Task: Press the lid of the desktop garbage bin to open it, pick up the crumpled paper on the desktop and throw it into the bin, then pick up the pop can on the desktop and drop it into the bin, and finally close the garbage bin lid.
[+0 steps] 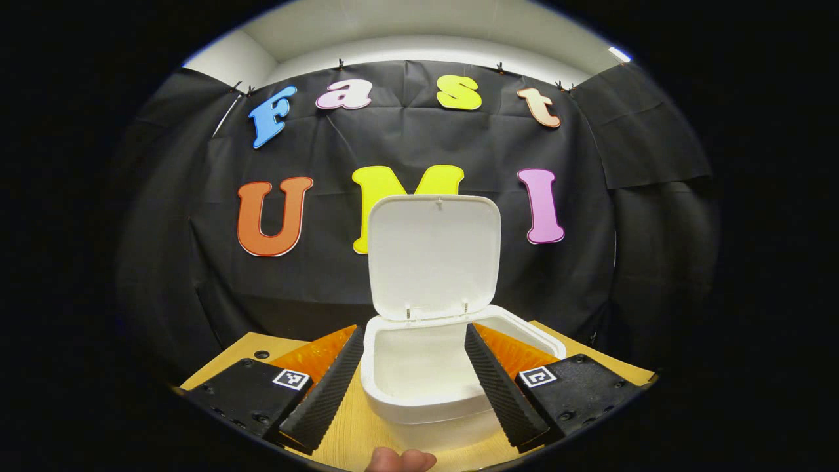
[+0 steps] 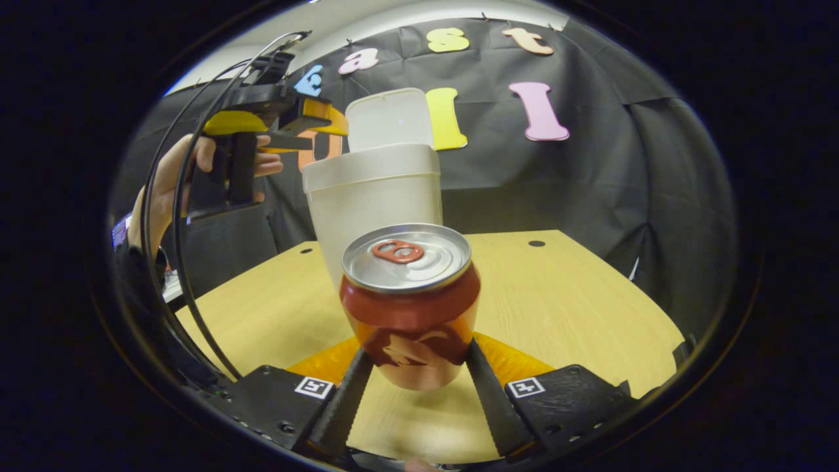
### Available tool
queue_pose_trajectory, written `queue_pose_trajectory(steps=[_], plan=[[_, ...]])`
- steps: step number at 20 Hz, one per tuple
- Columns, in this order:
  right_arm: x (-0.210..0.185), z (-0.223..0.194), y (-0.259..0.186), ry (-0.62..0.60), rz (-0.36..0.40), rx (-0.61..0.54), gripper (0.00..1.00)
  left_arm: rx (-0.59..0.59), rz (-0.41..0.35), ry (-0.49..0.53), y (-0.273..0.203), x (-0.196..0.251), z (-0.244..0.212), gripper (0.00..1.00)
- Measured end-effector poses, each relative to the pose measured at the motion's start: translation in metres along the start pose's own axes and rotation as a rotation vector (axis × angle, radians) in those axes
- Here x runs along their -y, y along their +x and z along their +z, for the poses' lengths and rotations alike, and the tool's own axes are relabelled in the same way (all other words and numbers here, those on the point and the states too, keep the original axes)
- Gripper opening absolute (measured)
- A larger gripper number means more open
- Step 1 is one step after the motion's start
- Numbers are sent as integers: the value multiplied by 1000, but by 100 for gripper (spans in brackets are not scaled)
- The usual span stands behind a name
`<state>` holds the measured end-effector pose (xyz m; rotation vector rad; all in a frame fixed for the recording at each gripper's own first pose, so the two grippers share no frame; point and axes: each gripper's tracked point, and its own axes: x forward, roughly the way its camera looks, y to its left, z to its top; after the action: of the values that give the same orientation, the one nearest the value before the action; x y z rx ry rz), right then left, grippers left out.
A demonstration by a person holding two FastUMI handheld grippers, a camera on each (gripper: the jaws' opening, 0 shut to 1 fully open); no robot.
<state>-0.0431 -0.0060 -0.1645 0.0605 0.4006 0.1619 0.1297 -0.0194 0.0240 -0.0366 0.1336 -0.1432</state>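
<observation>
Standing on the wooden table (image 2: 577, 295), the white garbage bin (image 2: 377, 196) is seen with its lid (image 1: 432, 262) raised upright at its far rim. Above the bin's open mouth the left gripper (image 1: 414, 383) is held with its fingers spread apart and nothing between them. In front of the bin, the pop can (image 2: 409, 305) is clamped upright between both fingers of the right gripper (image 2: 414, 393).

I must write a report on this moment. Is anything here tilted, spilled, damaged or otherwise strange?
Nothing stands out. The bin stands upright on the table with its lid raised. The pop can is upright and undented between the right gripper fingers. The left gripper is open by the bin's mouth.
</observation>
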Motion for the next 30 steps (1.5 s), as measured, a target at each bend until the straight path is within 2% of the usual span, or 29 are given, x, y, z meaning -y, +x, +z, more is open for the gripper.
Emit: queue_pose_trajectory(steps=[4, 11, 14, 17, 20, 24, 30], plan=[[-4, 32, -10, -42, -9, 59, 81, 12, 10, 3, -21, -15, -9, 99], [-25, 100, -17, -93, 32, 132, 81, 31, 16, -52, -65, -33, -37, 100], [-38, 132, -17, -116, 61, 157, 81, 44, 30, -39, -85, -44, -47, 100], [-45, 160, -9, -161, 49, 181, 81, 48, 64, -46, -102, -63, -55, 100], [-66, 183, 1, -192, 78, 185, 80, 43, 97, -63, -116, -78, -64, 100], [-91, 211, 19, -189, 115, 183, 81, 45, 128, -61, -144, -89, -74, 100], [-100, 251, 62, -173, 103, 180, 81, 70, 165, -27, -166, -94, -76, 100]])
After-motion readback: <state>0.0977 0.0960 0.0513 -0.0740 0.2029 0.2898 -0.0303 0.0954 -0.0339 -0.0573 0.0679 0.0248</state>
